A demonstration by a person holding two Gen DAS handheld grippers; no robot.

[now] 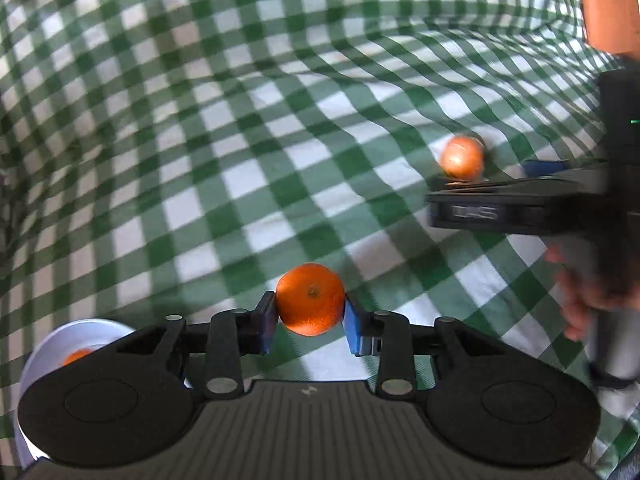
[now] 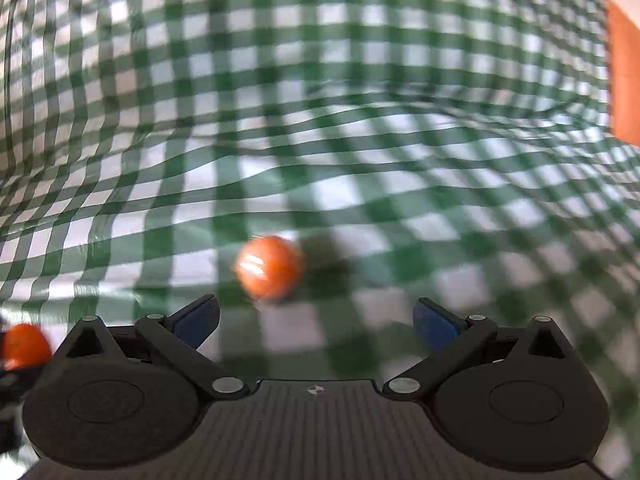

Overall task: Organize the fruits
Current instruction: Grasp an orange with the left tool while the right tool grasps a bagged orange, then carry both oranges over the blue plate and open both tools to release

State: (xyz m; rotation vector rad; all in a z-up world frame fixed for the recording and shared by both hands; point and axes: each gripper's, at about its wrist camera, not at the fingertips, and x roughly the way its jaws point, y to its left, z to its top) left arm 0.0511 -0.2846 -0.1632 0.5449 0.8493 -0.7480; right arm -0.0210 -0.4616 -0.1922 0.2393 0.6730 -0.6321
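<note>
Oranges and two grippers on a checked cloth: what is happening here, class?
A person is sorting fruit with two handheld grippers. The left gripper is shut on an orange, with a white bowl holding another orange fruit just to its left. The right gripper is open, near a loose orange lying on the green checked cloth.

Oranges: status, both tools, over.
Left tool shut on orange, bowl at its left. Right tool open, loose orange just ahead on cloth. Nothing blocking.

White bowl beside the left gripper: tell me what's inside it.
The white bowl holds something orange, probably fruit. The left gripper covers most of the bowl, so anything else inside stays unseen.
</note>
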